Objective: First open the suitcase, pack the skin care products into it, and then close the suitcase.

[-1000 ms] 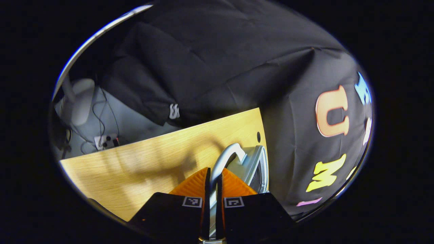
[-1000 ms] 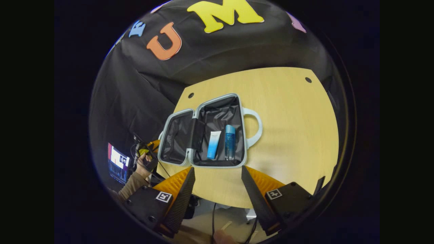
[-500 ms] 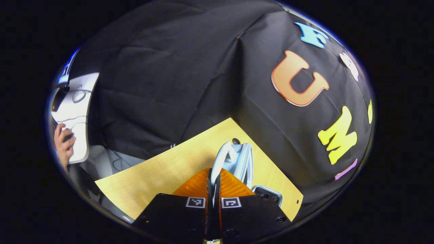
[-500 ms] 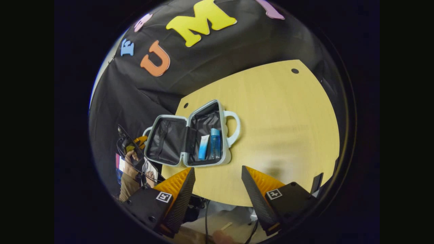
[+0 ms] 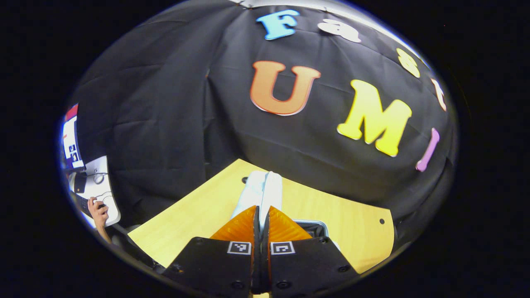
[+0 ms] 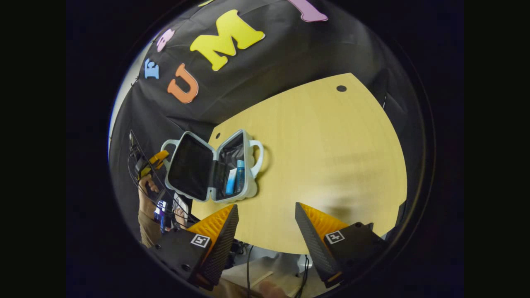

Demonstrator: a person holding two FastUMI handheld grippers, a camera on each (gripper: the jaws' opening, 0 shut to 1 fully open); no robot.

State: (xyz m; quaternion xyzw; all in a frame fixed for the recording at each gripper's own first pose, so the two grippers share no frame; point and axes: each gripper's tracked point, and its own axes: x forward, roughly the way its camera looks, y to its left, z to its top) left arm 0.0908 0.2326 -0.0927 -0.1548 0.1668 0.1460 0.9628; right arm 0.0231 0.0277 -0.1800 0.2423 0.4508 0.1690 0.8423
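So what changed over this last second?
The left gripper, shut on the lid's handle, has swung the lid up from flat to roughly upright, toward closing. The tube and bottle stay in the base; the right gripper stays open, holding nothing.

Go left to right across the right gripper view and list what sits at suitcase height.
Left gripper gripping the lid handle → raised suitcase lid → white-and-blue tube → blue bottle → base handle → bare table.
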